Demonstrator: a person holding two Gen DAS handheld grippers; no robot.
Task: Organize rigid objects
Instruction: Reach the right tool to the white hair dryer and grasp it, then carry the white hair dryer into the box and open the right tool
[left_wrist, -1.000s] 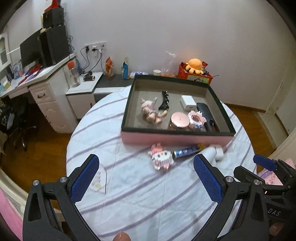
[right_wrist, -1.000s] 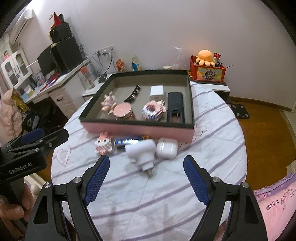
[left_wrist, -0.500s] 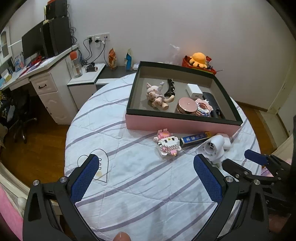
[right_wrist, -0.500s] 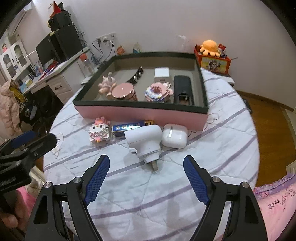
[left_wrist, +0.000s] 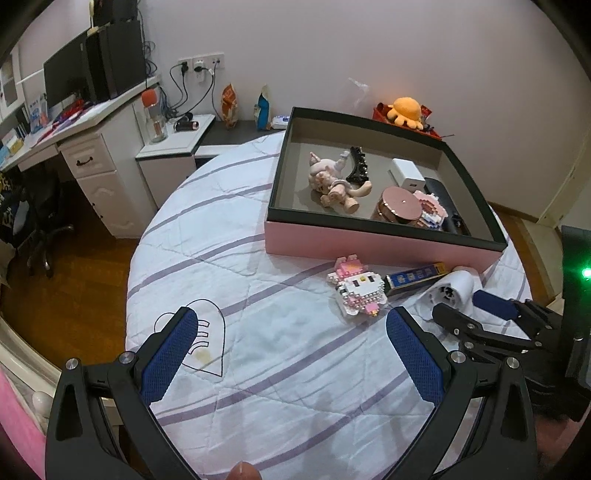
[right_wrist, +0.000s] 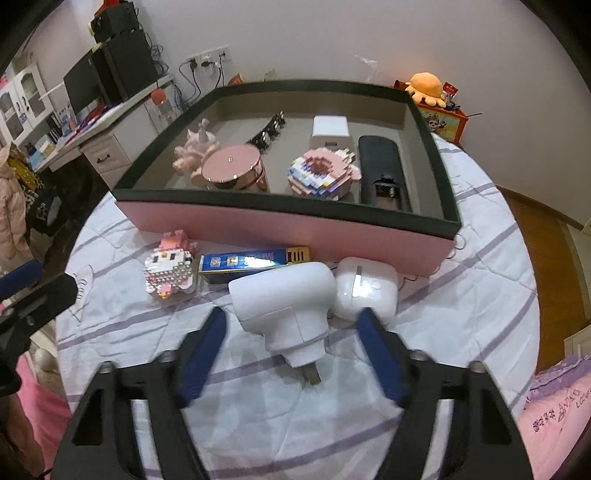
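My right gripper (right_wrist: 291, 350), jaws released, straddles the white charger plug (right_wrist: 284, 299) just ahead; it looks light, stiff and slippery, so I'd pinch its flat sides.

Pale wall (left_wrist: 424, 48), wood floor (left_wrist: 74, 280), white desk (left_wrist: 92, 147).

A: What lies before the tray (right_wrist: 280, 225) on the bed (right_wrist: 461, 295)?
B: A row, left to right: block cat (right_wrist: 170, 266), flat packet (right_wrist: 253, 260), plug adapter (right_wrist: 286, 308), earbud case (right_wrist: 367, 288) (the last two touching).
A: And inside?
B: Figurine (right_wrist: 194, 151) left, round tin (right_wrist: 232, 168), block donut (right_wrist: 323, 173), remote (right_wrist: 382, 170) right; hair clip (right_wrist: 267, 131) and charger (right_wrist: 330, 132) behind.
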